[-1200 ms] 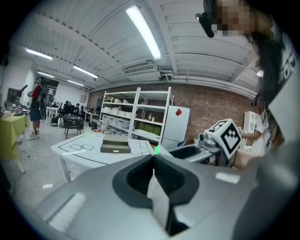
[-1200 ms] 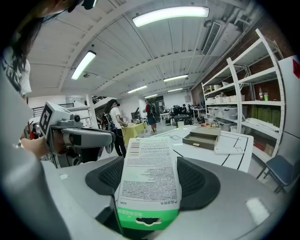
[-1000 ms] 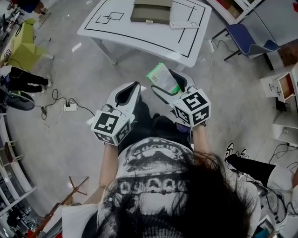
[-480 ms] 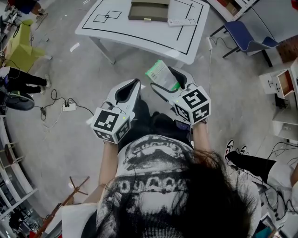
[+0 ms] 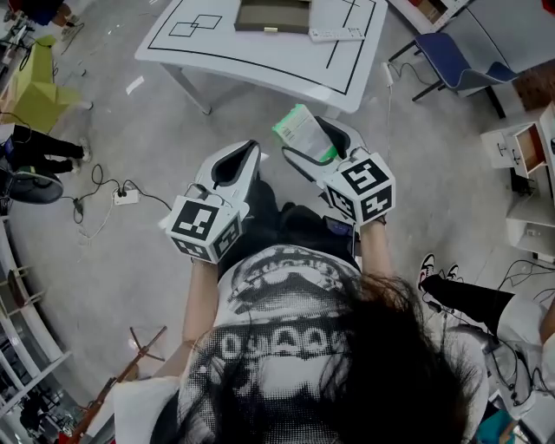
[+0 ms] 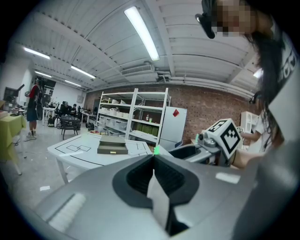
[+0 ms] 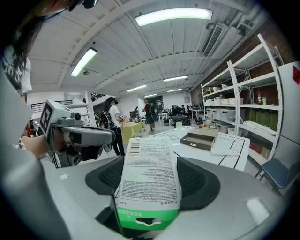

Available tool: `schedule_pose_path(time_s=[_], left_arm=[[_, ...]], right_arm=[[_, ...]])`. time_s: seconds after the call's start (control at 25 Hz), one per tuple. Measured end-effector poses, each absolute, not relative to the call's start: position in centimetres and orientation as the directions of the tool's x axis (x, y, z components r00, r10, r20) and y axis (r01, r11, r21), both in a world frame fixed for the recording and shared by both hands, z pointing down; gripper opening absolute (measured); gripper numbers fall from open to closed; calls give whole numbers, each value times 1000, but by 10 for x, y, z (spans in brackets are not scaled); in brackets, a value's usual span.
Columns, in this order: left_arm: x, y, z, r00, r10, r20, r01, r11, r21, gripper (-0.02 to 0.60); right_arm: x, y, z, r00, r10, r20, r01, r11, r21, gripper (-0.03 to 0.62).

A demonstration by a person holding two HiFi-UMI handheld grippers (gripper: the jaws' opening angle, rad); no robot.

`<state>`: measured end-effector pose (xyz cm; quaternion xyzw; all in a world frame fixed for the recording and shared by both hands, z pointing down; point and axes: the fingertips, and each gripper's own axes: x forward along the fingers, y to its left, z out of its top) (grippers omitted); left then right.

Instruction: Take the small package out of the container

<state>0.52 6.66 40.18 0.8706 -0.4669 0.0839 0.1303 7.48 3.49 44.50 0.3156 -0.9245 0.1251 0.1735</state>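
My right gripper (image 5: 314, 139) is shut on a small green and white package (image 5: 302, 130), held in the air in front of my body, short of the white table (image 5: 217, 54). The package (image 7: 149, 180) stands up between the dark pads, printed side facing the camera. The olive-grey container (image 5: 276, 16) lies on the table, far ahead; it also shows in the right gripper view as the container (image 7: 199, 139). My left gripper (image 5: 251, 149) is level with the right one, shut, with nothing in it; its jaws meet at the tip (image 6: 153, 157).
A flat white object (image 5: 336, 35) lies on the table beside the container. A blue chair (image 5: 460, 69) stands right of the table. A power strip with cables (image 5: 126, 197) lies on the floor at left. People's legs show at left (image 5: 43, 147) and right (image 5: 473, 303).
The table has slid up and farther away in the head view. Both grippers have shifted only slightly, and the right one still holds the package.
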Motion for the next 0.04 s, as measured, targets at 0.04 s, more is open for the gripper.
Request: schedule_pose_path(time_s=[0.04], left_arm=[[6, 66, 402, 550, -791, 267, -835, -530, 148, 0]], right_arm=[[76, 34, 445, -739, -542, 400, -628, 769, -121, 365]])
